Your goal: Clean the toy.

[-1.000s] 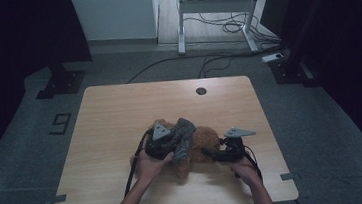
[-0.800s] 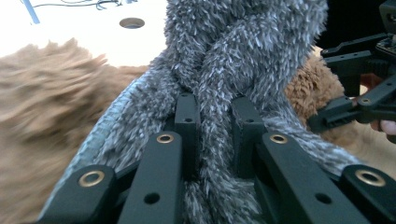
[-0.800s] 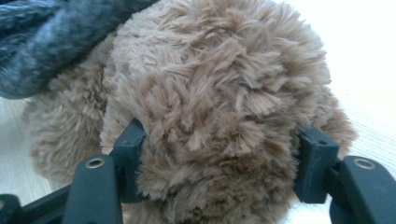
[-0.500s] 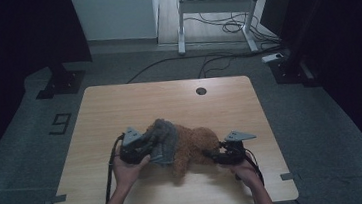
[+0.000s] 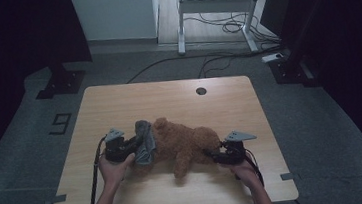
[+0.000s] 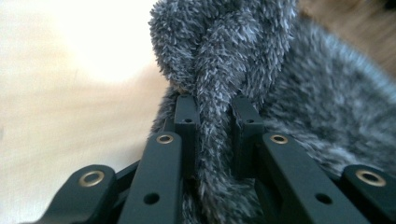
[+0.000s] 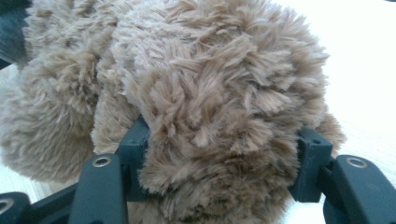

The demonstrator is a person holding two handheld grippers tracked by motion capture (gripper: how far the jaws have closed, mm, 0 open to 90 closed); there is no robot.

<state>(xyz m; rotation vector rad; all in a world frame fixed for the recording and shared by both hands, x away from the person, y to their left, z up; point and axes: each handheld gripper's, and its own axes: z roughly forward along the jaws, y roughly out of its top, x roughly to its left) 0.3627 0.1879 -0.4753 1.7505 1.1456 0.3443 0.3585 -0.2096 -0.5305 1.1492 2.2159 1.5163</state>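
Left gripper [image 5: 135, 142] clamped; right gripper [image 5: 213, 155] wide, gripping.

I see a tan-brown plush bear [image 5: 185, 142] at the table's six o'clock, a mottled grey fuzzy cloth [image 5: 144, 141] at its nine o'clock side, black jaws with brass rivets on both grippers, a pale wood table [image 5: 168, 98], and a dark speckled grey floor [image 5: 332, 132].
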